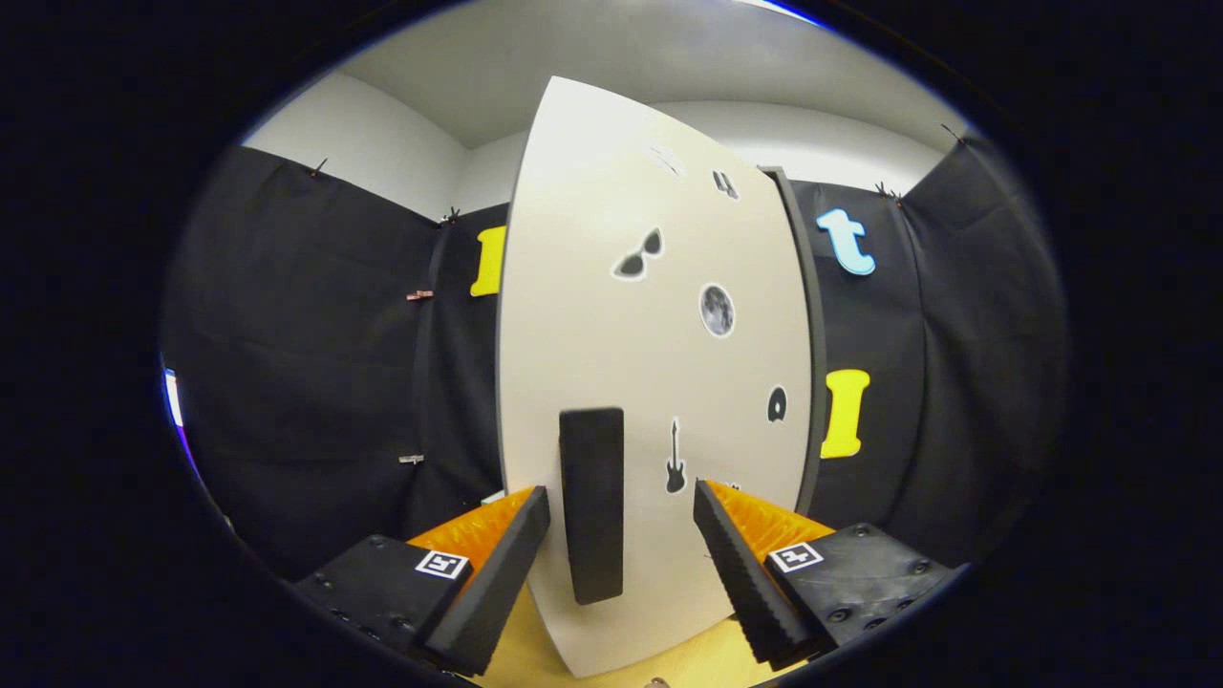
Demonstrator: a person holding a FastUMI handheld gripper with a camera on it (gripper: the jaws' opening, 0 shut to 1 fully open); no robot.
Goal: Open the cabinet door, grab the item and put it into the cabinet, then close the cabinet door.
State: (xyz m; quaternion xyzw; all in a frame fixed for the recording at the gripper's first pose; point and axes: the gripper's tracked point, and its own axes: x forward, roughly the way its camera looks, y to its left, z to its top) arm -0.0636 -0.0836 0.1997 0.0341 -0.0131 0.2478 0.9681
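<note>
Fingers of the gripper point(621, 535) spread wide around the door's handle point(591, 505), just ahead between them, could slip off if squeezed off-centre, leaving the cabinet door point(659, 363) unmoved.
</note>
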